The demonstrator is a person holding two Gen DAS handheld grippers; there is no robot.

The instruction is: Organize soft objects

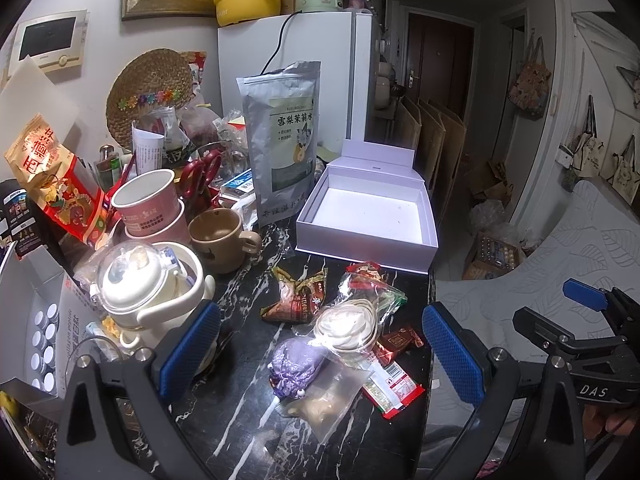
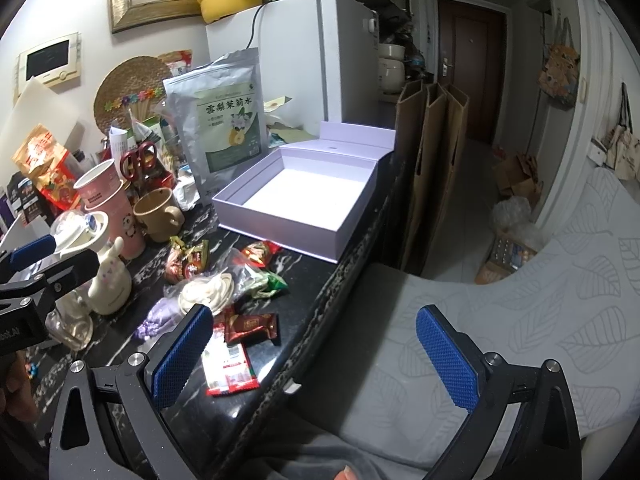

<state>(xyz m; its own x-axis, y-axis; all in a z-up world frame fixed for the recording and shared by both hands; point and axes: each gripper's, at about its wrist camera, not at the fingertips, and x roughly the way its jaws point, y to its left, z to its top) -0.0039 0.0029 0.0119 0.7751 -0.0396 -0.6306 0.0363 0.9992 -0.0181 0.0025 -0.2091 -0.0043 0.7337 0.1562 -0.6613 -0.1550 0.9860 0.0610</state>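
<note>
Snacks and soft packets lie heaped low-centre of the left view, near the empty lilac box (image 1: pixel 366 216). Left claw (image 1: pixel 320 344) hangs spread above the purple knitted pouch (image 1: pixel 294 362); right claw (image 2: pixel 316 352) spread, empty. Lower squarely, pinch the pouch's middle gently, avoiding the neighbouring cellophane.

— How many boxes are open on the counter (image 1: pixel 248 364)?
— One lavender box (image 1: pixel 366 216), lid up.
— Cups?
— Two pink paper cups (image 1: pixel 150 204), stacked, and one brown mug (image 1: pixel 220 240).
— And the soft bits in front?
— One purple plush (image 1: pixel 294 362), one cream-coloured piece in a clear bag (image 1: pixel 348 326), one tan item in a clear bag (image 1: pixel 334 396).
— Sweets wrappers?
— Two dark brown ones that I can count (image 1: pixel 298 298) (image 1: pixel 396 344), plus one red-and-white packet (image 1: pixel 394 390).
— Pouches?
— One silver tea pouch (image 1: pixel 282 144).
</note>
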